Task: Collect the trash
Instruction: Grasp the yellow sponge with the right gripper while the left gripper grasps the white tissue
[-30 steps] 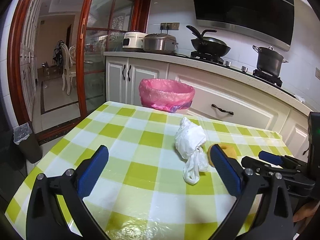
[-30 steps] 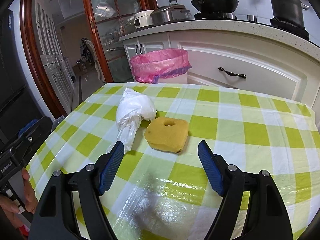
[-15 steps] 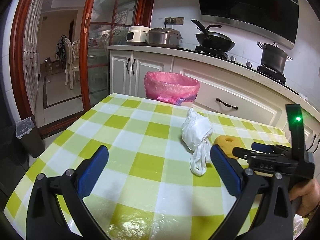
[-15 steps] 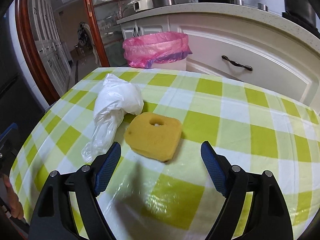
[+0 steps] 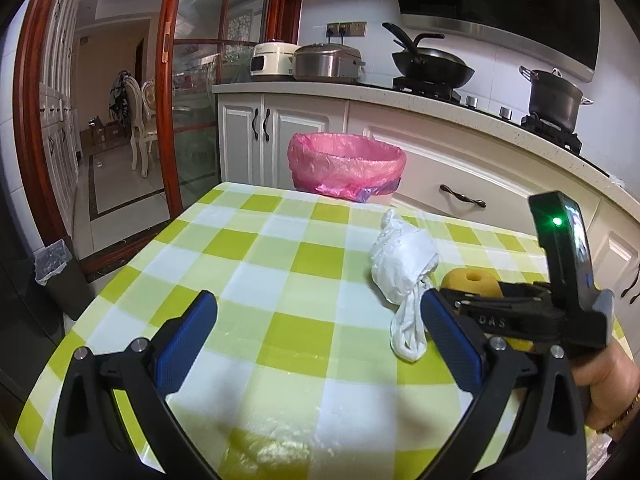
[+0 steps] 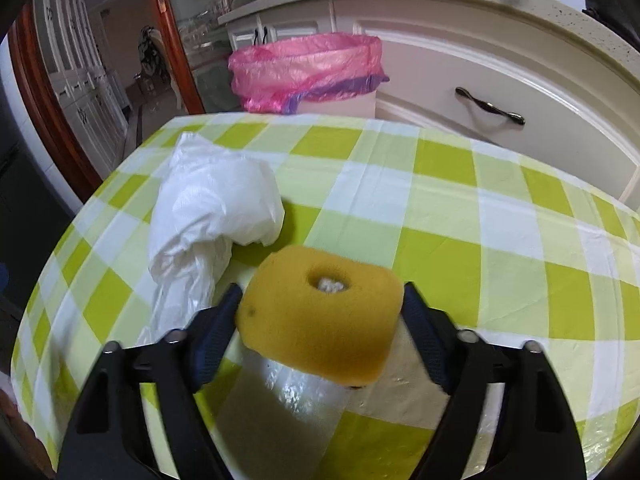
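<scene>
Right tool [image 6: 322,306]: jaws closing around the yellow sponge [image 6: 320,312], one blue pad at each side of it, both looking right up against the foam; can't confirm they're pressing it yet. Sponge has a round hole on top with something white inside, and it sits on the tabletop [image 6: 460,216] under a green/white check cloth. The right tool also shows in the left wrist view at 3 o'clock, black body with a green LED lit, a hand [image 5: 608,392] gripping it from the low right edge, with the sponge partly hidden behind its jaws. Left tool [image 5: 320,340]: jaws wide apart, nothing between them, hanging over bare cloth near the front of the tabletop. White crumpled plastic bag [image 6: 208,216] lies at about 10 o'clock from the sponge in the right wrist view, just beside it, possibly touching at the near corner; its loose tail trails toward the left pad of the right tool. In the left wrist view the bag is at about 1 o'clock from the left tool, just inside its right pad. Trash bin with pink liner [image 5: 346,164] stands beyond the far edge of the tabletop, at 12 o'clock in both views, against white cabinets [image 5: 276,132]. A countertop [image 5: 440,98] above carries a rice cooker [image 5: 272,60], a steel cooker [image 5: 328,62], a wok [image 5: 432,66] and a stockpot [image 5: 554,98] on the burners. At 9 o'clock in the left wrist view there's a wood-framed glass door [image 5: 172,92], and a small dark bin [image 5: 60,276] on the floor.
</scene>
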Tool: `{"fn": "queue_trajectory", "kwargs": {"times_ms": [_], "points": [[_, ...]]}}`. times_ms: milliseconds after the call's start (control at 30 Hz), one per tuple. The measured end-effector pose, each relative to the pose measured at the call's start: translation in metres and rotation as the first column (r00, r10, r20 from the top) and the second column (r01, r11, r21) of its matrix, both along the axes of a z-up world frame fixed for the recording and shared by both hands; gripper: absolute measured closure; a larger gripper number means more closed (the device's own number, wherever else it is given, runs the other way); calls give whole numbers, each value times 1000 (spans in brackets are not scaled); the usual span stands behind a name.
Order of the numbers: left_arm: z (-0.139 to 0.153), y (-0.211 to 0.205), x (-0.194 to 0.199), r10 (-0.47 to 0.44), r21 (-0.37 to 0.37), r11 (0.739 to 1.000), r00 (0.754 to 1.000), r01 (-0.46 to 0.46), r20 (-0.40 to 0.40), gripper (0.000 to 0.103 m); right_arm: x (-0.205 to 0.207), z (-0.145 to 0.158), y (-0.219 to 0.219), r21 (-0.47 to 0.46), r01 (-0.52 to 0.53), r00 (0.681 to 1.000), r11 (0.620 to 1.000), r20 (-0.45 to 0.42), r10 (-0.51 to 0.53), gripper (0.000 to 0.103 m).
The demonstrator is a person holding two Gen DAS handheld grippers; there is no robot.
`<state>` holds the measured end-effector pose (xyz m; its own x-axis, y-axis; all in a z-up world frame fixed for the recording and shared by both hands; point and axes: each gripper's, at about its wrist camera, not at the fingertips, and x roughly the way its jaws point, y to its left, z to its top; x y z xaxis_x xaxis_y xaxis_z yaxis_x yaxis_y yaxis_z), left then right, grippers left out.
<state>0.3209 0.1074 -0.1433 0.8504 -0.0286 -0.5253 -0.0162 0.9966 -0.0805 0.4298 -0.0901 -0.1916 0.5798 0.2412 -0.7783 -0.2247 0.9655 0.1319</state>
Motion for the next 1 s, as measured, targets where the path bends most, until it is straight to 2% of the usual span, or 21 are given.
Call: {"fn": "queue_trajectory", "kwargs": {"times_ms": [133, 233, 433, 700, 900, 933, 1000], "points": [[-1, -11, 19, -9, -1, 1000, 1000, 9, -13, 5, -13, 8, -12, 40, -27, 999, 999, 40, 25, 42], [-3, -24, 34, -25, -4, 1000, 999, 25, -21, 5, -27, 19, -23, 57, -55, 995, 997, 83, 50, 43], [-12, -51, 69, -51, 20, 998, 997, 52, -66, 5, -42, 36, -57, 111, -40, 990, 993, 141, 25, 43], [-29, -72, 106, -71, 70, 994, 990, 80, -123, 5, -45, 41, -82, 164, -1, 987, 987, 161, -26, 43], [-42, -80, 128, -81, 80, 992, 976, 98, -202, 11, -36, 35, -85, 203, 13, 988, 979, 147, -44, 43], [-45, -82, 132, -85, 85, 991, 972, 106, -218, 14, -35, 34, -85, 207, 17, 988, 978, 146, -48, 43], [-48, -85, 135, -107, 78, 989, 966, 129, -233, 26, -33, 32, -85, 215, 21, 988, 976, 142, -53, 43]]}}
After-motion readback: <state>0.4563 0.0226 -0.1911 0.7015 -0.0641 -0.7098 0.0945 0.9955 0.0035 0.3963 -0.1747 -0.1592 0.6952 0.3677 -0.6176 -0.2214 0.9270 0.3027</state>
